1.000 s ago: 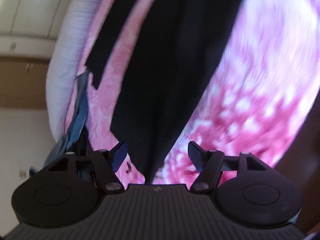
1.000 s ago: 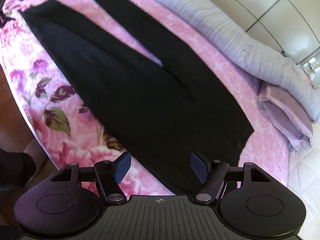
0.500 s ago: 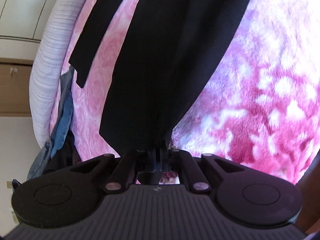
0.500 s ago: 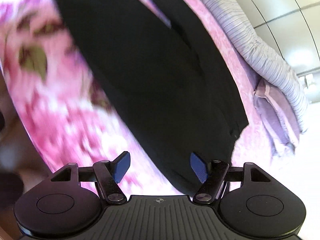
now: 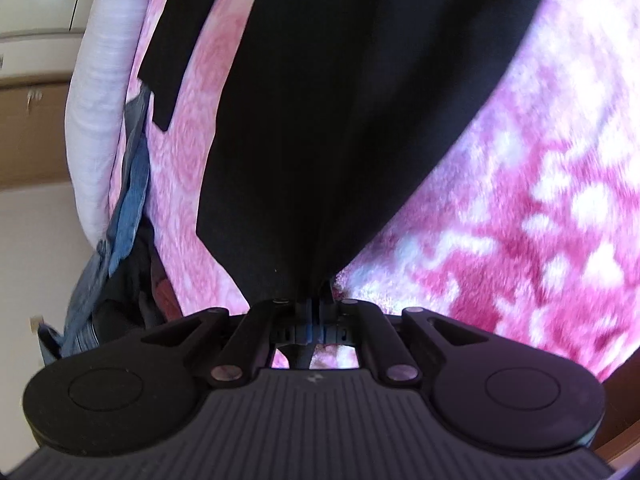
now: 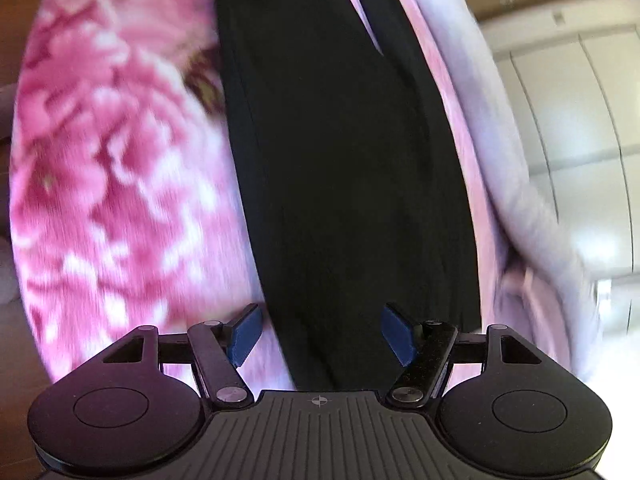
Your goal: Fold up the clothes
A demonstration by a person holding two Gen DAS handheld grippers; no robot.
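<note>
Black trousers lie spread on a pink flowered blanket. In the left wrist view my left gripper is shut on the near corner of one trouser leg's end, and the cloth bunches into its pads. The other leg runs off to the upper left. In the right wrist view the trousers fill the middle, and my right gripper hangs over their near end. Its jaws are closing a little, with black cloth lying between the blue pads, which stand apart from it.
A pale lilac rolled quilt lines the far side of the bed, also the quilt at the right. Blue denim and dark clothes are heaped at the left. White cupboard doors stand beyond.
The left gripper went from wide open to shut on the trouser leg's end. The right gripper dropped and rolled closer to the trousers, staying open.
</note>
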